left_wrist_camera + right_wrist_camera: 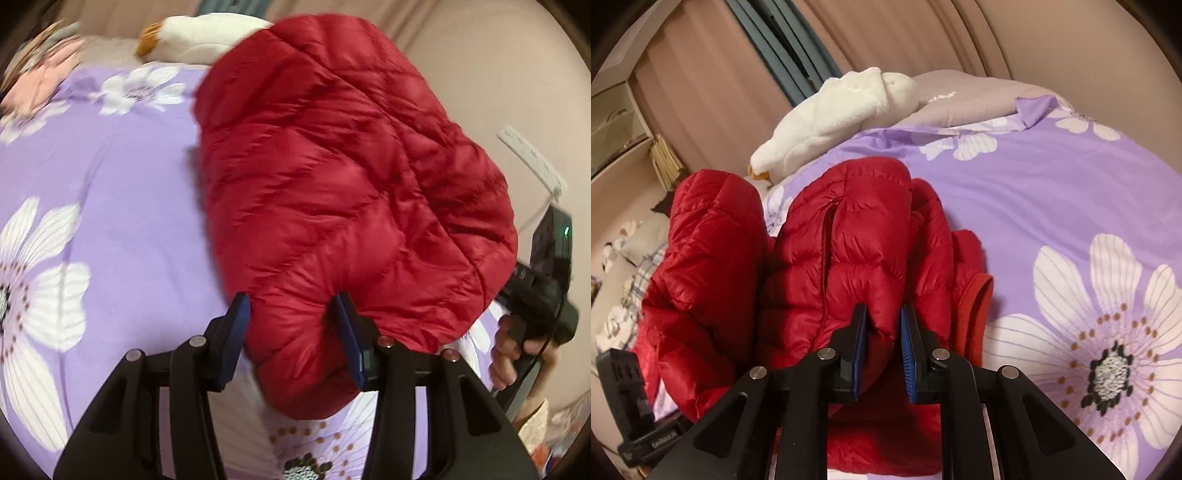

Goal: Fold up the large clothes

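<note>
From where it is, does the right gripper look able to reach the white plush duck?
Probably not directly: the right gripper is shut on the red quilted puffer jacket, whose bulk sits between it and the white plush duck farther back.

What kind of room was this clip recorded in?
Most likely a bedroom: the red puffer jacket lies on a bed with a purple floral duvet, a white plush toy and a pillow at its far end, curtains behind.
</note>
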